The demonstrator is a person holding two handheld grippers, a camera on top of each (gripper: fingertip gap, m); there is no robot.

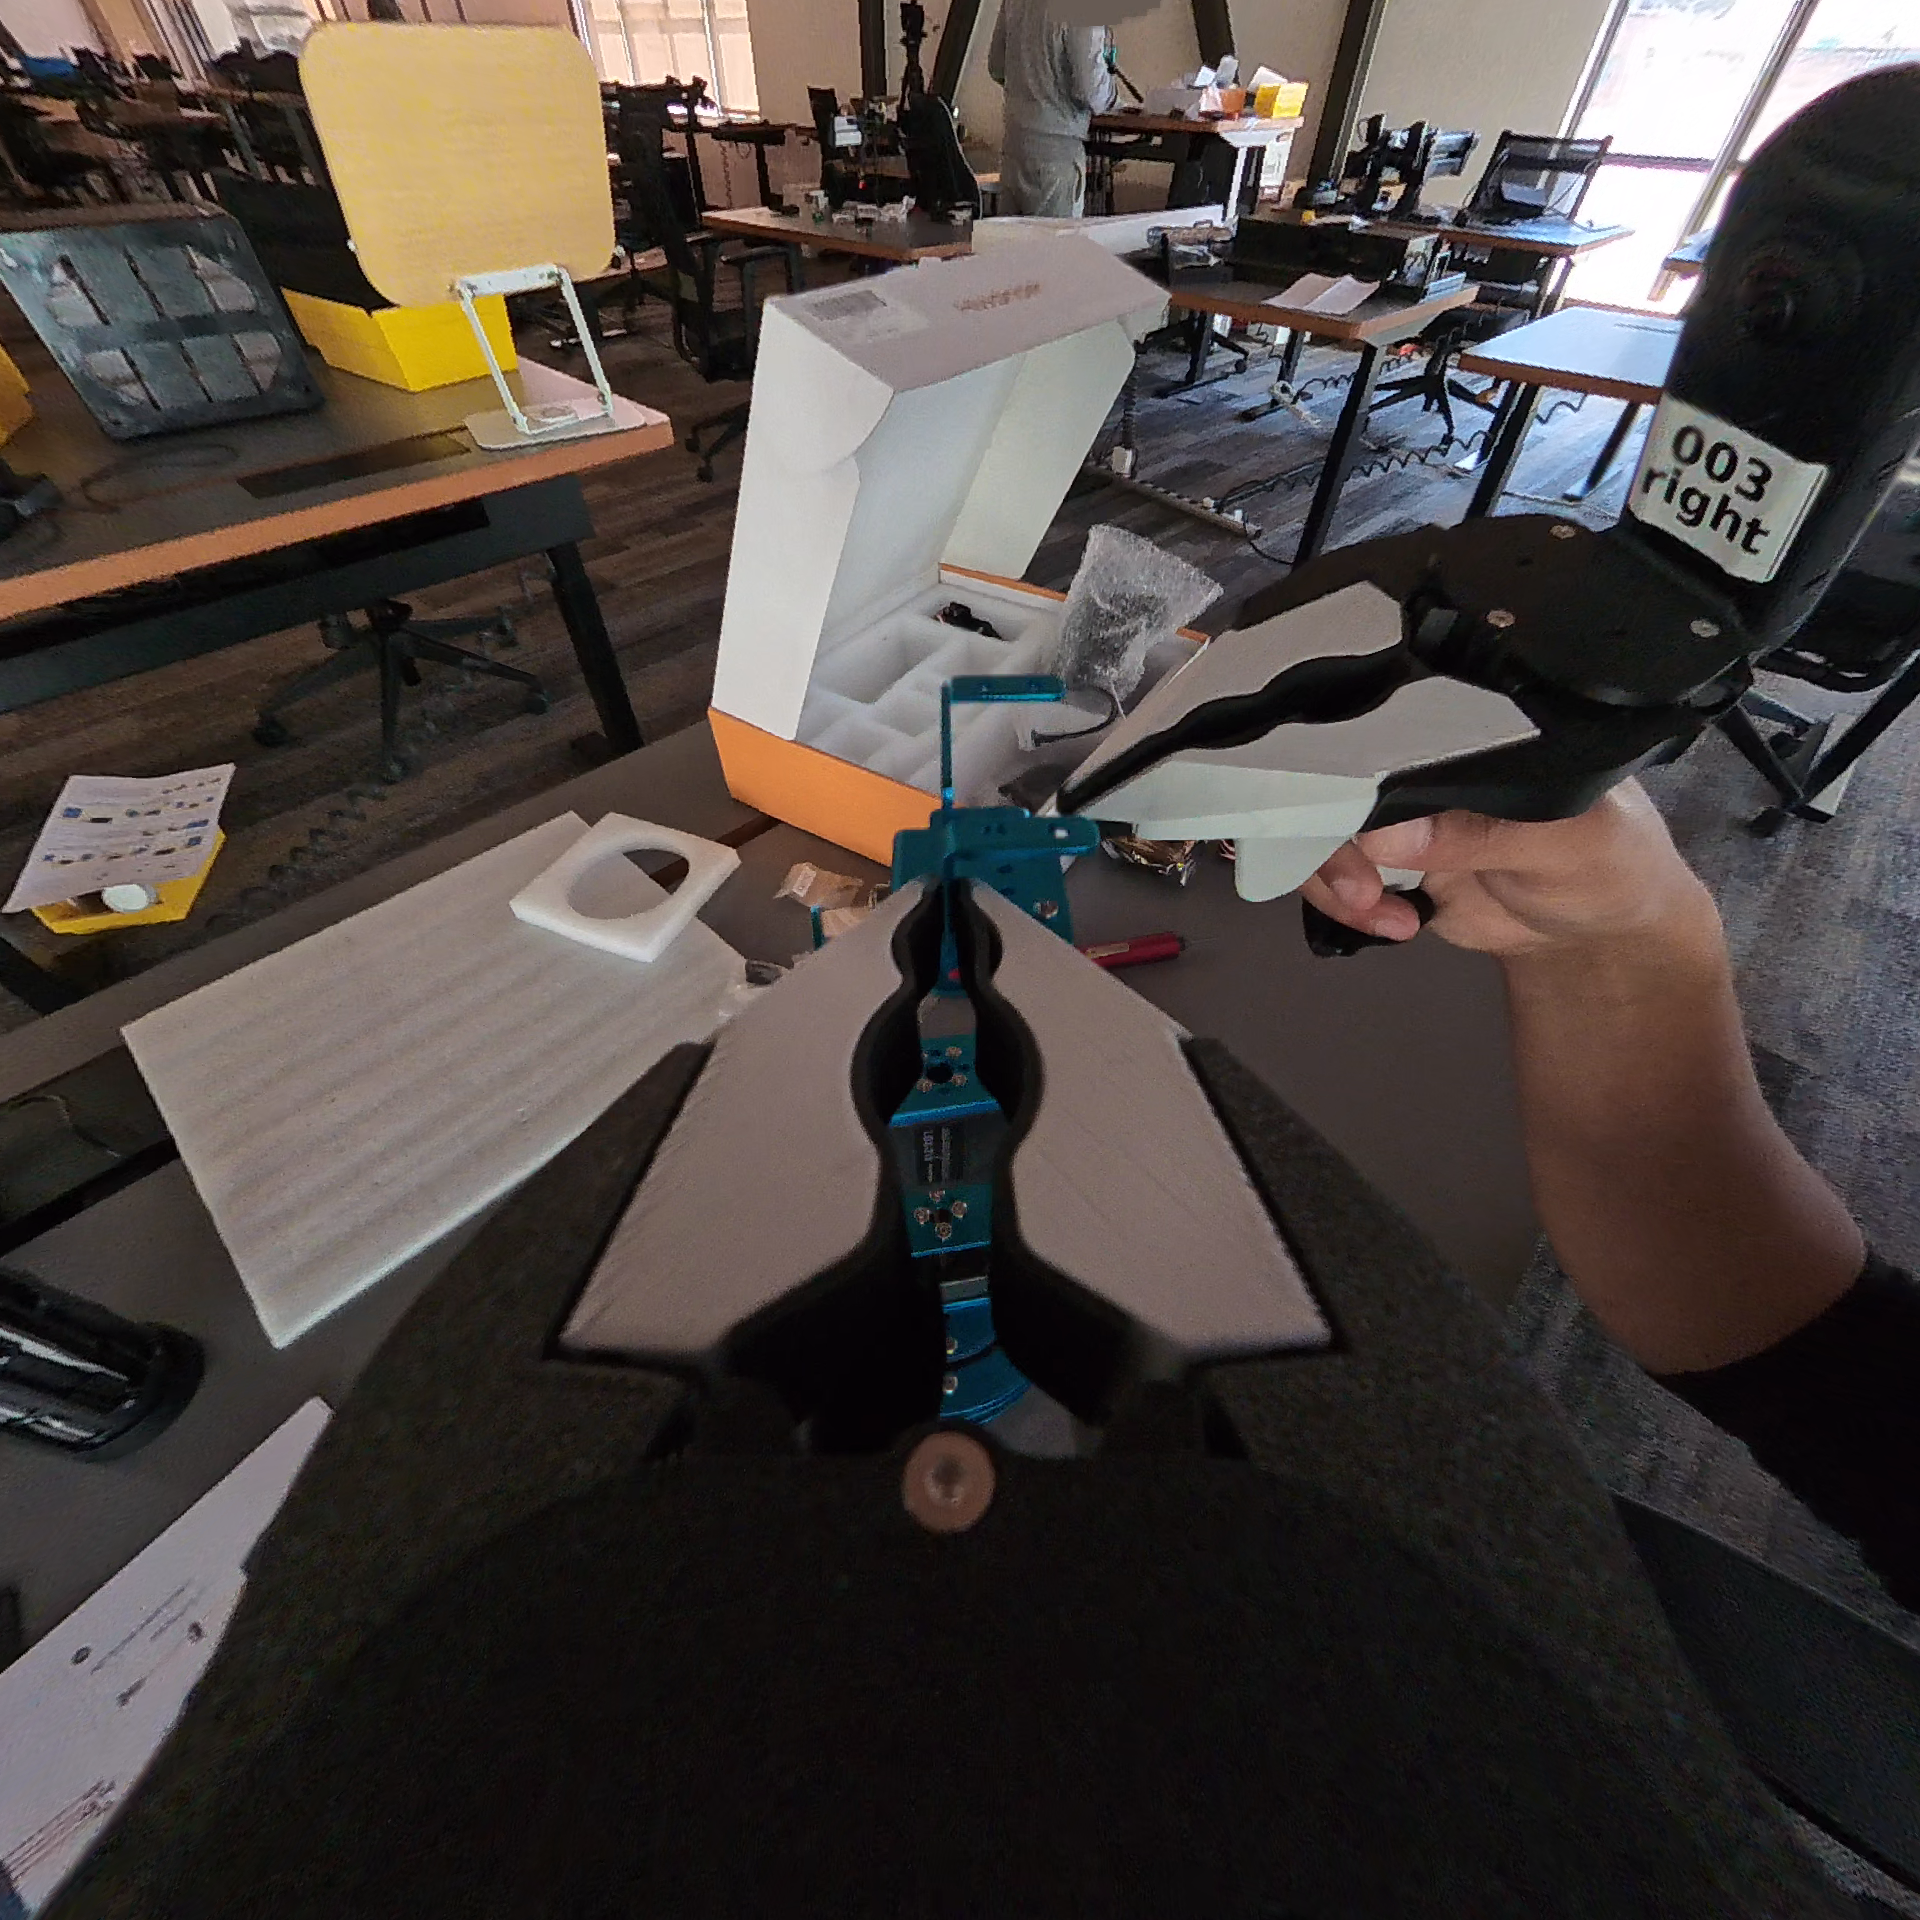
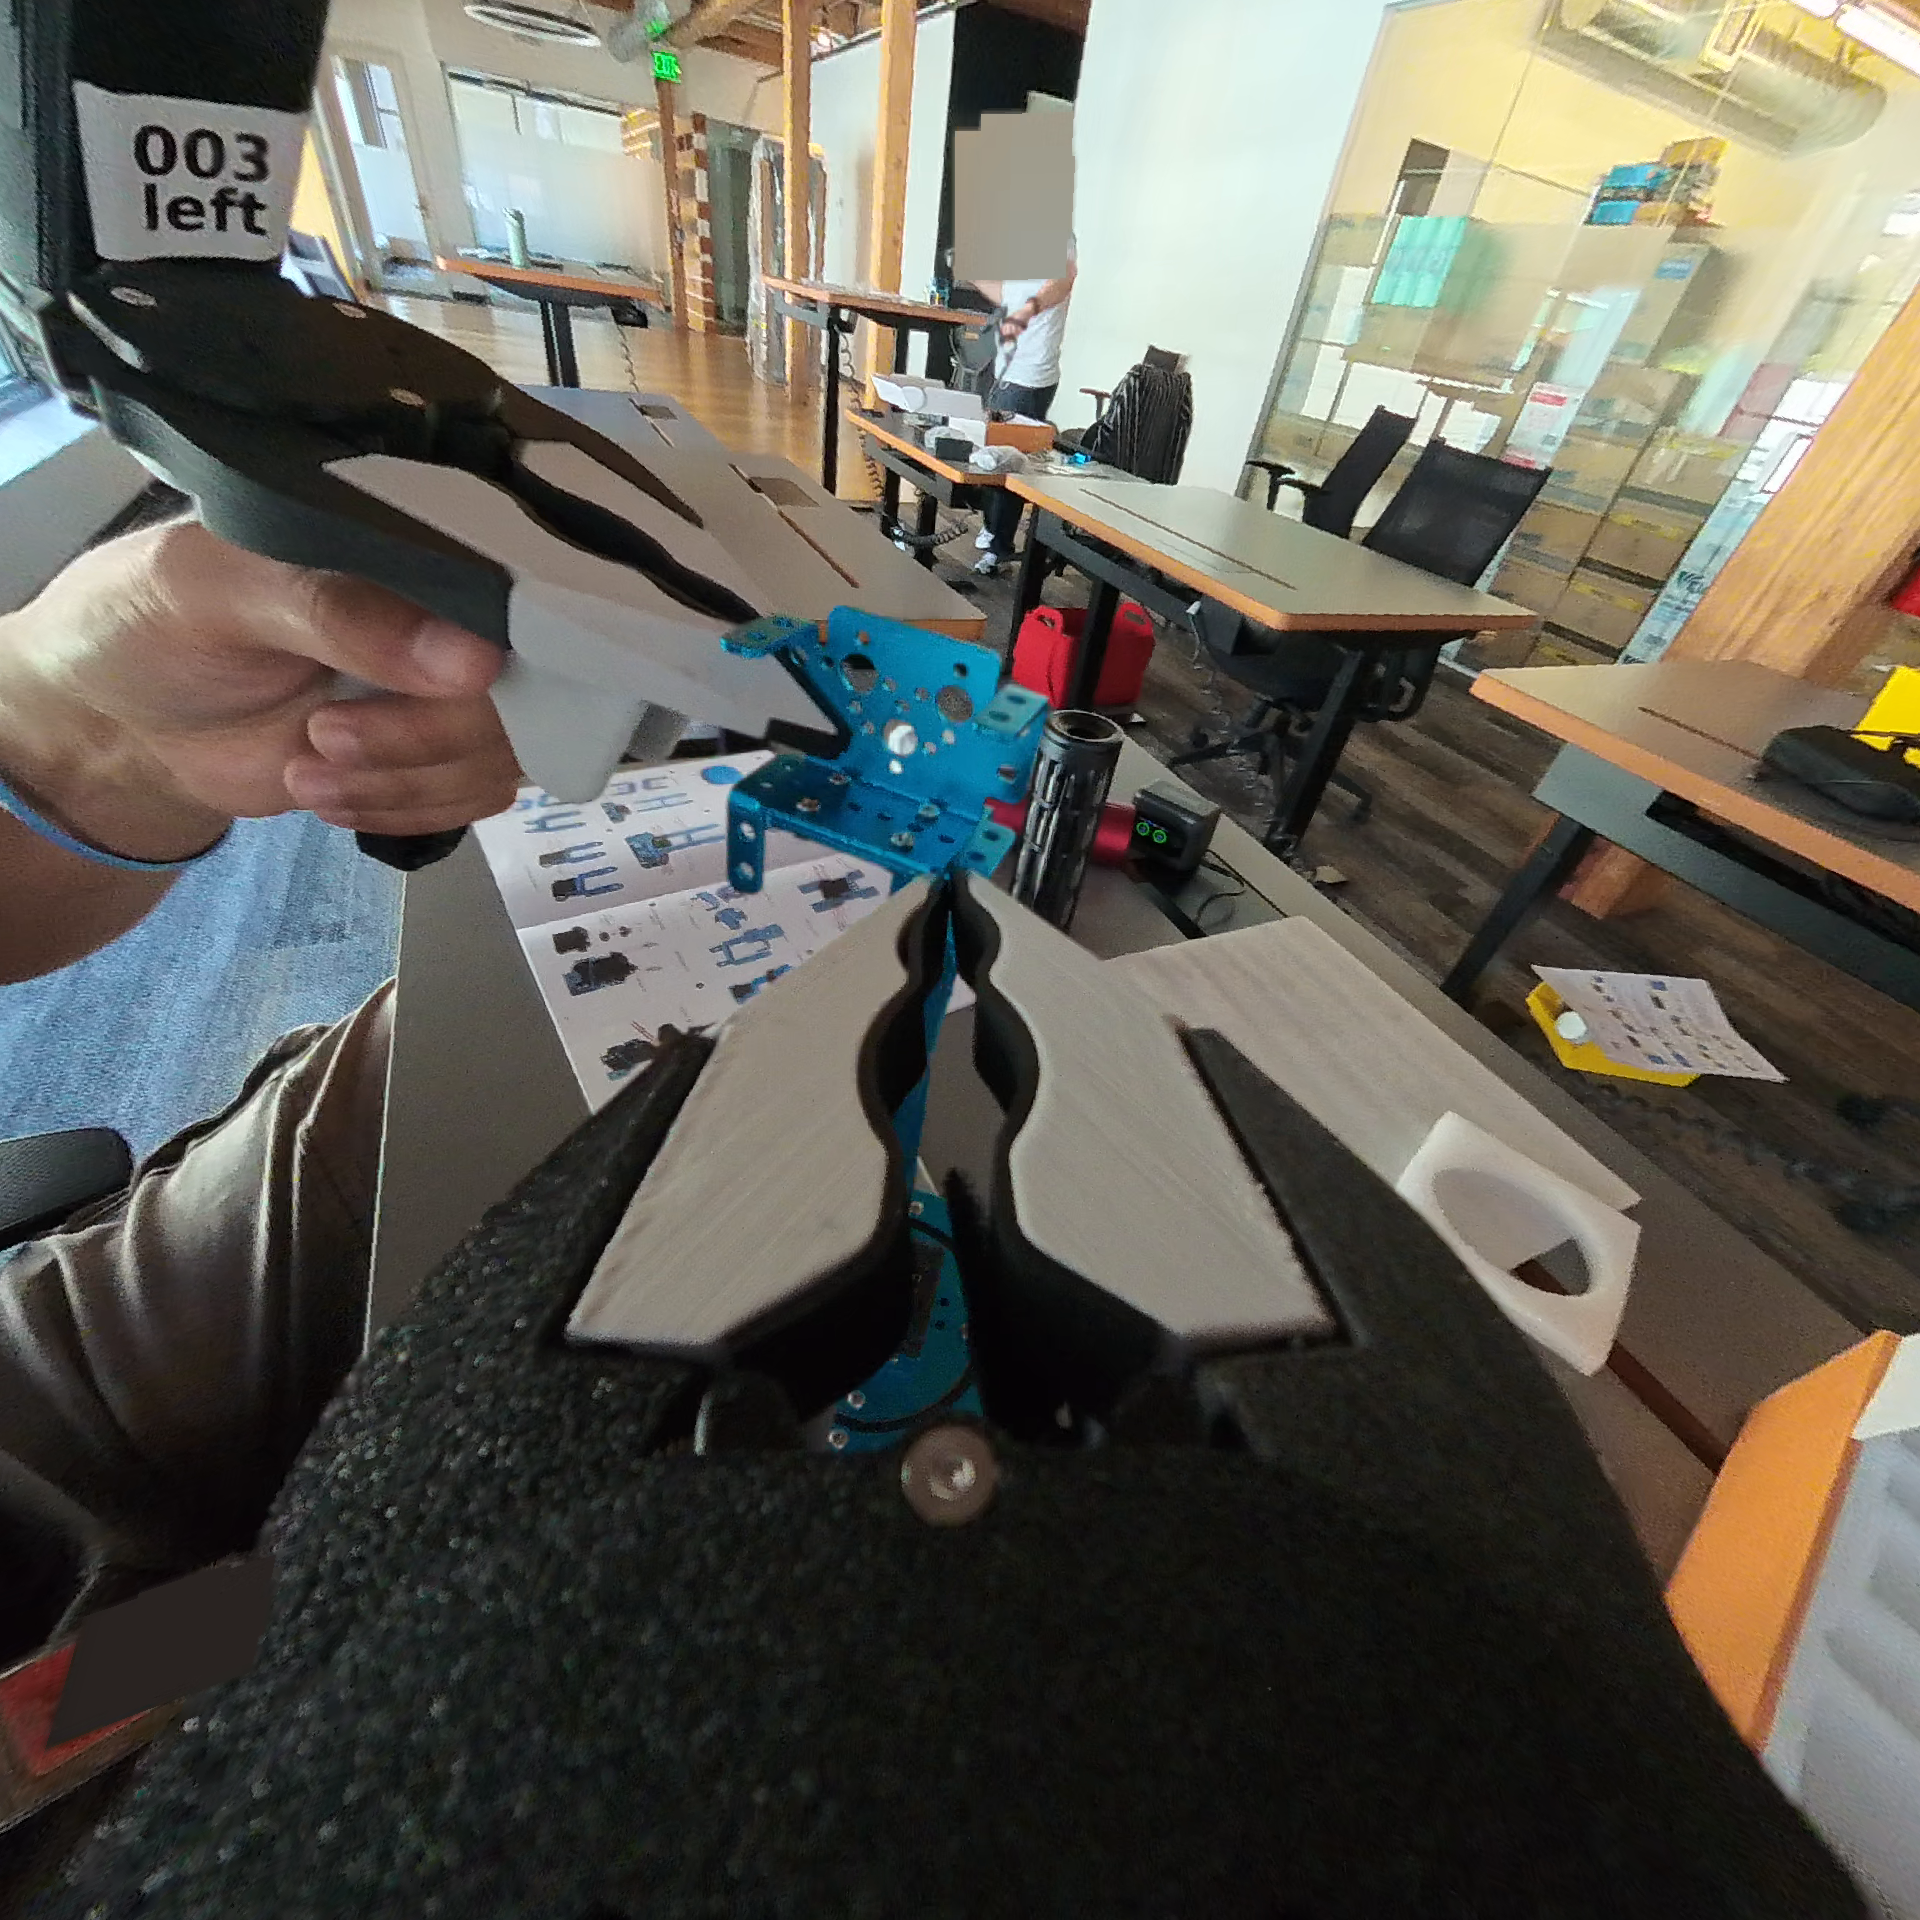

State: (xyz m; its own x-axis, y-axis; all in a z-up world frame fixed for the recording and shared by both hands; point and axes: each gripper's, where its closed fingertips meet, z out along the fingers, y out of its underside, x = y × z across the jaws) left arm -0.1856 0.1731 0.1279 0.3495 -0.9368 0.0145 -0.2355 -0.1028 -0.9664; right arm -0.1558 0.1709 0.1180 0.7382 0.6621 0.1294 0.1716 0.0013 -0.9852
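Observation:
A blue perforated metal bracket assembly (image 1: 987, 831) is held up above the dark table (image 1: 1351, 1039) between both grippers. My left gripper (image 1: 948, 891) is shut on a thin blue plate of it, which runs edge-on down between the fingers. The right gripper (image 1: 1075, 802) comes in from the right and its tips meet a tab of the bracket. In the right wrist view my right gripper (image 2: 945, 888) is shut on a thin blue plate of the same assembly (image 2: 883, 727). The left gripper (image 2: 764, 623) pinches a tab at the assembly's upper left.
An open white and orange box (image 1: 831, 468) with a foam insert stands behind. A foam sheet (image 1: 416, 1039), a foam square with a round hole (image 1: 623, 883) and a red tool (image 1: 1132, 948) lie on the table. An instruction sheet (image 2: 644, 914) and a black cylinder (image 2: 1070, 810) are nearby. Tip to tip, the grippers are about 4 centimeters apart.

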